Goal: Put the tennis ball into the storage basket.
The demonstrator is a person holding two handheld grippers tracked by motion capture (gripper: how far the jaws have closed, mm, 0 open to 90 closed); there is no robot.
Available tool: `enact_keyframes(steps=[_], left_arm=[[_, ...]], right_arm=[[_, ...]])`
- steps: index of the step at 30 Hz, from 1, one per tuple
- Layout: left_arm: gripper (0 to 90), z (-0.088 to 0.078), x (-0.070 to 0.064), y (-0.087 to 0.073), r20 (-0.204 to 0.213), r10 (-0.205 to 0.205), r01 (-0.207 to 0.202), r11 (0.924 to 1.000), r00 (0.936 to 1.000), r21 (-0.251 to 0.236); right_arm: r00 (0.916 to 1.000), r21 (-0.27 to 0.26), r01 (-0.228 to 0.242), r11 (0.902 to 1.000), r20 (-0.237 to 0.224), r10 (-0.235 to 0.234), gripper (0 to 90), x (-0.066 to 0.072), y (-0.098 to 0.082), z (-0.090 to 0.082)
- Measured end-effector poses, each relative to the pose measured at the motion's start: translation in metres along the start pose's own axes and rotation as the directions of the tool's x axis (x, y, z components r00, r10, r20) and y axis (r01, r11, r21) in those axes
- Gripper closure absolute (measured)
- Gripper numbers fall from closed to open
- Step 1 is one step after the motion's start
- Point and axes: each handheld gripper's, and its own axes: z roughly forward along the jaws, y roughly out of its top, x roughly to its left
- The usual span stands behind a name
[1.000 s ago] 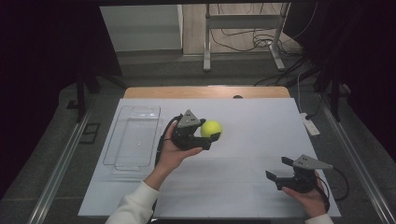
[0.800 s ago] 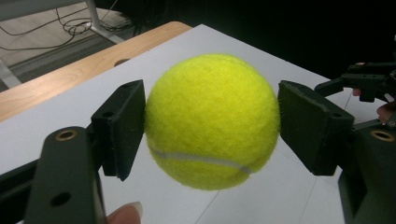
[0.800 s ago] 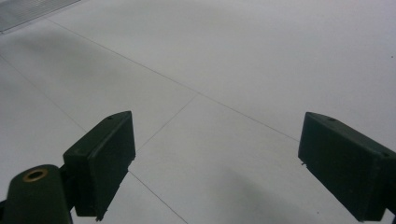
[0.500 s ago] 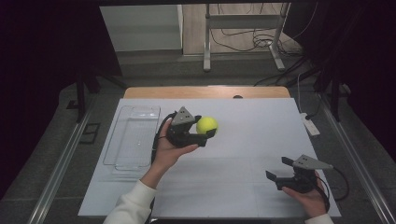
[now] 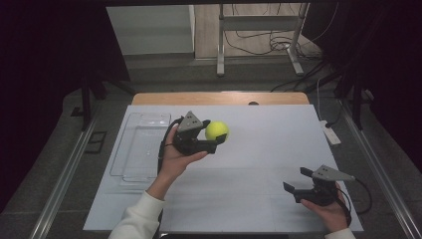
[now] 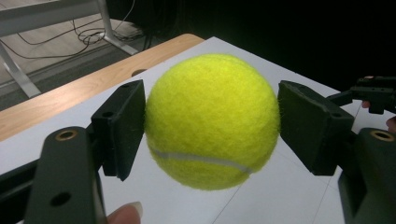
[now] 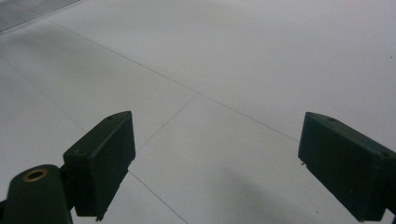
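One tennis ball (image 6: 212,121), pinched in your left gripper (image 5: 211,138) above the table (image 5: 259,149); your right gripper (image 7: 215,163), spread, holds nothing. One clear tray (image 5: 139,147) appears in the high view

Tray (image 5: 141,149): clear plastic, rectangular, lying flat near left edge of surface, long side along that edge.
Surface (image 5: 268,149): white, matt, crossed by thin seams; same seams seen close in right gripper view (image 7: 196,93).
Tabletop (image 5: 219,98): bare wood strip along far edge of surface, small dark spot near its middle.
Power strip (image 5: 330,132): white, just off right edge of surface, towards far corner.
Frame (image 5: 259,37): grey metal legs on floor beyond far edge.
Cables (image 5: 268,42): dark, loose on floor around frame.
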Motion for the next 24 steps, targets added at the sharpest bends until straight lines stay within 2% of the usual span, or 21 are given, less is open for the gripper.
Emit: enact_keyframes(steps=[24], left_arm=[[27.3, -0.016, 0.018, 0.002, -0.043, -0.031, 0.029, 0.9988, 0.9986, -0.04]], right_arm=[[1.0, 0.0, 0.001, 1.0, 0.001, -0.001, 11.6, 0.0, 0.0, 0.0]])
